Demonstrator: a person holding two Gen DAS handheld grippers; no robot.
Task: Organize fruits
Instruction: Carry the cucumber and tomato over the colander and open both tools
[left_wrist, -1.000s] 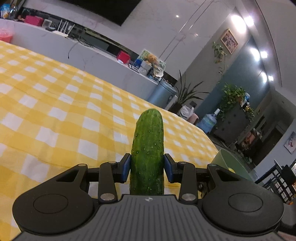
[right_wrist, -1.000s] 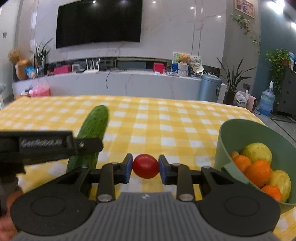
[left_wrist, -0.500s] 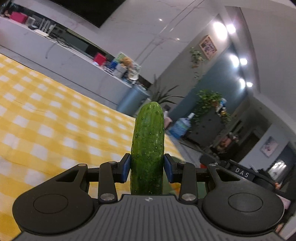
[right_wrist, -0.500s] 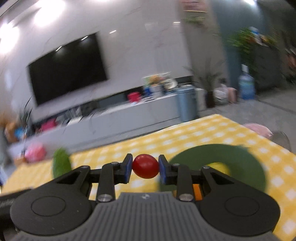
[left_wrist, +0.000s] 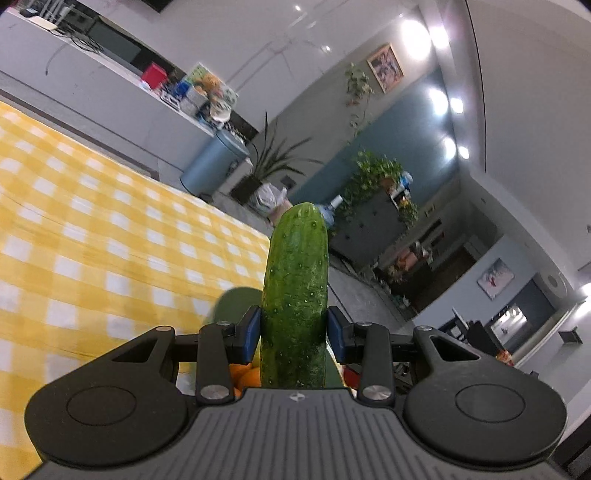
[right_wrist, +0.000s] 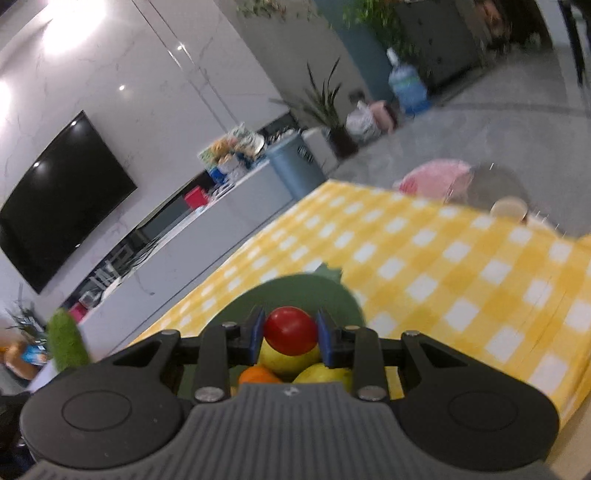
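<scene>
My left gripper (left_wrist: 294, 330) is shut on a green cucumber (left_wrist: 296, 291) that stands upright between the blue pads. It hangs over the green bowl (left_wrist: 231, 302), where an orange (left_wrist: 245, 376) shows below the fingers. My right gripper (right_wrist: 290, 332) is shut on a red tomato (right_wrist: 290, 329) and holds it just above the green bowl (right_wrist: 295, 290). Yellow fruit (right_wrist: 286, 360) and an orange (right_wrist: 256, 374) lie in the bowl under it. The cucumber's tip (right_wrist: 67, 343) shows at the left of the right wrist view.
The bowl stands on a table with a yellow and white checked cloth (left_wrist: 92, 240), near its right edge (right_wrist: 480, 214). A pink stool (right_wrist: 432, 179) and a grey chair stand beyond that edge. A counter with clutter and a TV (right_wrist: 59, 218) are behind.
Both grippers have swung right and over the green bowl with their loads. The right gripper has tilted and now looks down into the bowl. Both grips are unchanged.
</scene>
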